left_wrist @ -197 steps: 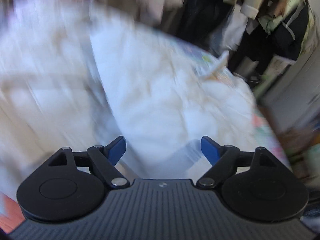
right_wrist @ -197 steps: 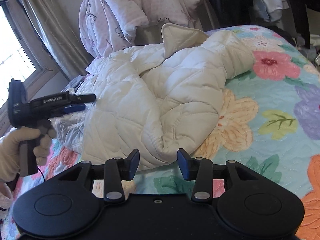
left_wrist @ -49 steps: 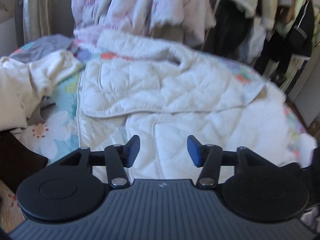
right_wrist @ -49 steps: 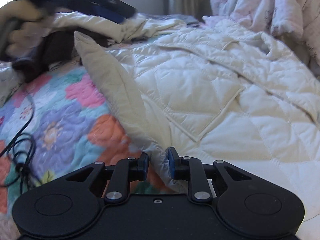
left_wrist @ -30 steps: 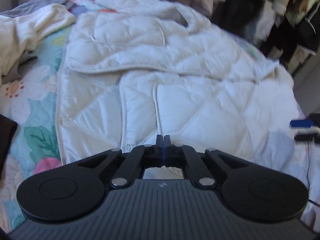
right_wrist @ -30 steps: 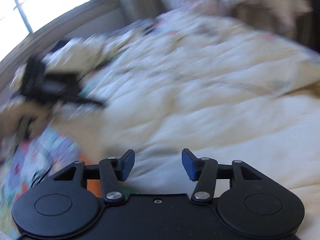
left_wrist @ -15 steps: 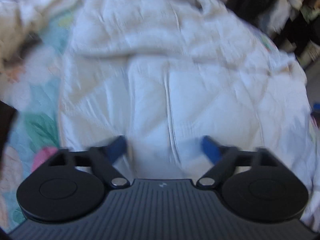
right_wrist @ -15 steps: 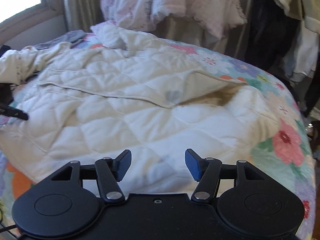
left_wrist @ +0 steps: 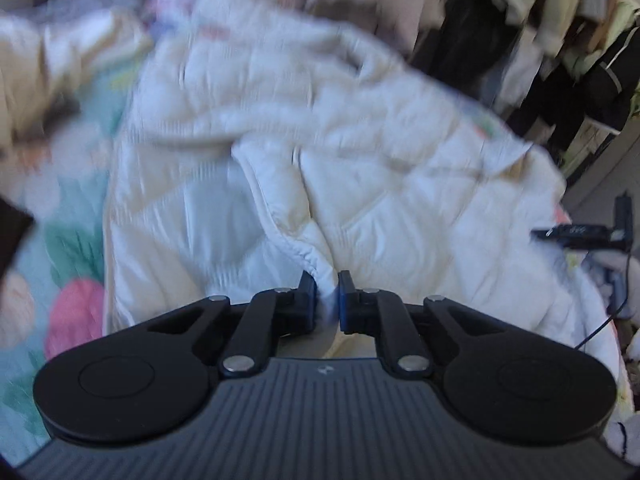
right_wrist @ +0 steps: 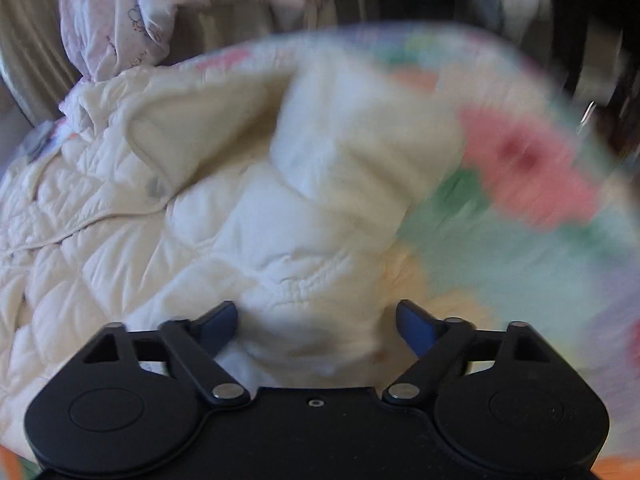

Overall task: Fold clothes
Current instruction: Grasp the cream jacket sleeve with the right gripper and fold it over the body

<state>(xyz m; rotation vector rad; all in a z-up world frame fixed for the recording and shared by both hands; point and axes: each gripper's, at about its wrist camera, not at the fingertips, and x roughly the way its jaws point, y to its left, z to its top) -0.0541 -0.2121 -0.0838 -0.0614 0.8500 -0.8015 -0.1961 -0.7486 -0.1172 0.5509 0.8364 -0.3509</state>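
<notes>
A cream quilted jacket (left_wrist: 360, 168) lies spread on a floral bedspread (left_wrist: 68, 264). My left gripper (left_wrist: 325, 292) is shut on a gathered cuff or hem fold of the jacket at its near edge. In the right wrist view the same jacket (right_wrist: 200, 232) fills the left and middle. My right gripper (right_wrist: 316, 320) is open, its blue fingers (right_wrist: 218, 322) either side of a gathered sleeve cuff (right_wrist: 304, 280). The right gripper also shows in the left wrist view (left_wrist: 580, 234) at the far right edge.
A pink patterned blanket (right_wrist: 120, 12) is heaped at the head of the bed. Dark clothes hang on a rack (left_wrist: 568, 52) to the right. More cream clothing (left_wrist: 48, 64) lies at the left. The bedspread's flowers (right_wrist: 528, 168) show to the right of the jacket.
My left gripper has closed from wide open onto the jacket's fold. My right gripper has swung right and down to the sleeve cuff, jaws opened wider.
</notes>
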